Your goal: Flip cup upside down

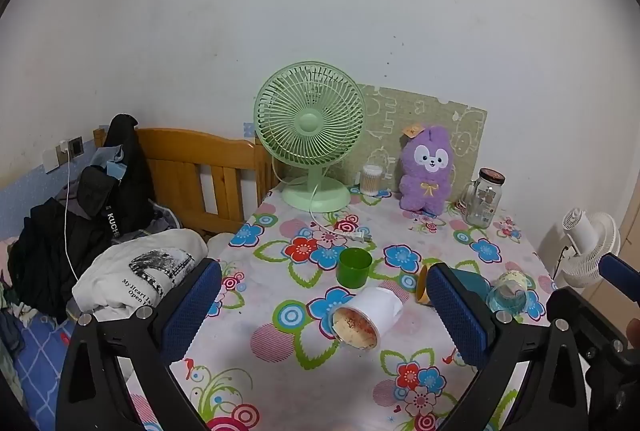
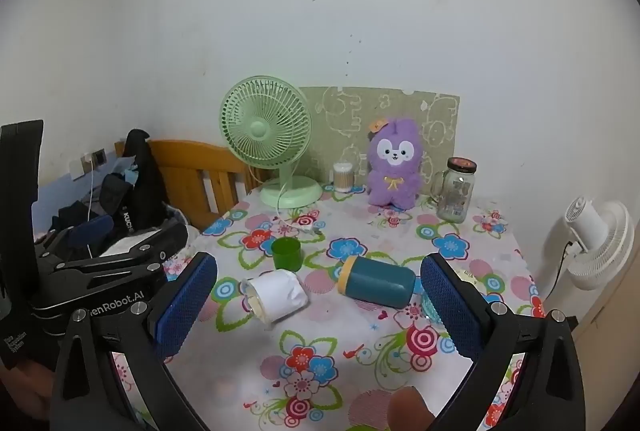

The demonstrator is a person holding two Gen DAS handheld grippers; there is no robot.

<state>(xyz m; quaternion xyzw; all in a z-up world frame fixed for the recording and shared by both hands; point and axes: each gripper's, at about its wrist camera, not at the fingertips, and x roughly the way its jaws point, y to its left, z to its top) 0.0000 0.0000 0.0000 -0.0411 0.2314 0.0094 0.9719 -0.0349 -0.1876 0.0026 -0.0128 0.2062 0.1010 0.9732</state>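
Several cups sit on the floral tablecloth point(image 1: 320, 383). A green cup point(image 1: 353, 266) point(image 2: 286, 253) stands upright with its mouth up. A white paper cup point(image 1: 362, 315) point(image 2: 276, 295) lies on its side, mouth toward me. A teal cup with a yellow rim point(image 2: 376, 281) point(image 1: 424, 285) lies on its side. A clear glass cup point(image 1: 509, 291) lies on its side at the right, mostly hidden behind my right finger in the right wrist view. My left gripper point(image 1: 326, 315) is open above the white cup. My right gripper point(image 2: 318, 305) is open and empty.
At the back of the table stand a green fan point(image 1: 310, 135), a cotton swab jar point(image 1: 371, 179), a purple plush toy point(image 1: 427, 169) and a glass mug jar point(image 1: 483, 197). The fan's plug point(image 1: 356, 235) lies behind the green cup. A bed with clothes point(image 1: 100, 231) is left; a white fan point(image 1: 592, 251) right.
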